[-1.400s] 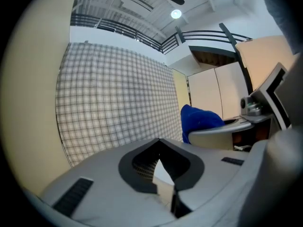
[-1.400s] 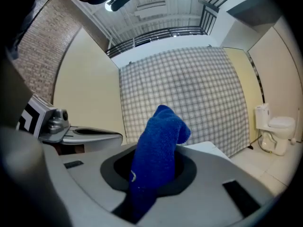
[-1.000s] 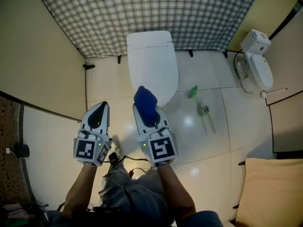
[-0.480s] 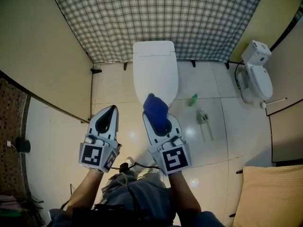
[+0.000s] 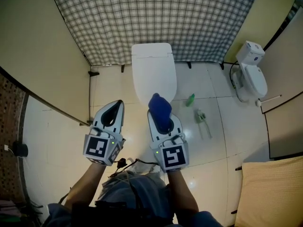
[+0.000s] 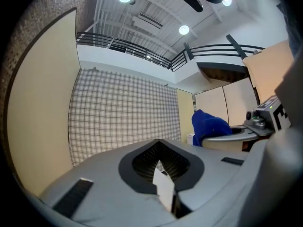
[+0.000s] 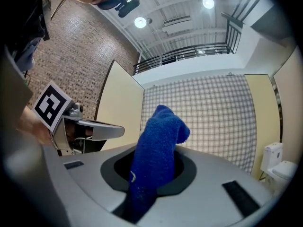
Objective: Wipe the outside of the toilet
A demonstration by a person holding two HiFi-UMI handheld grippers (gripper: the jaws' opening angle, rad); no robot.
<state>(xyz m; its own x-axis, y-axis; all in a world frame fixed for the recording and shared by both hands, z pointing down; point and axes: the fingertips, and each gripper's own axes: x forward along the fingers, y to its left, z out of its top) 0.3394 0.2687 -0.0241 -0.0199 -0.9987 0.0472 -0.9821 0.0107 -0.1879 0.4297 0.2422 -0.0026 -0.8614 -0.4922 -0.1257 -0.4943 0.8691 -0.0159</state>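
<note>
The person is pinching a blue cloth (image 5: 158, 105) in the right gripper (image 5: 163, 119), the left gripper (image 5: 113, 109) pressed together empty, and should, I reckon, be lowering the cloth flat onto the white toilet (image 5: 154, 72) just ahead by the checked wall (image 5: 156, 18).

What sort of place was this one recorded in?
Probably a mock toilet cubicle set up inside a large hall: a white toilet on glossy floor tiles, a second toilet to its right, and a balcony railing showing above the checked wall.
</note>
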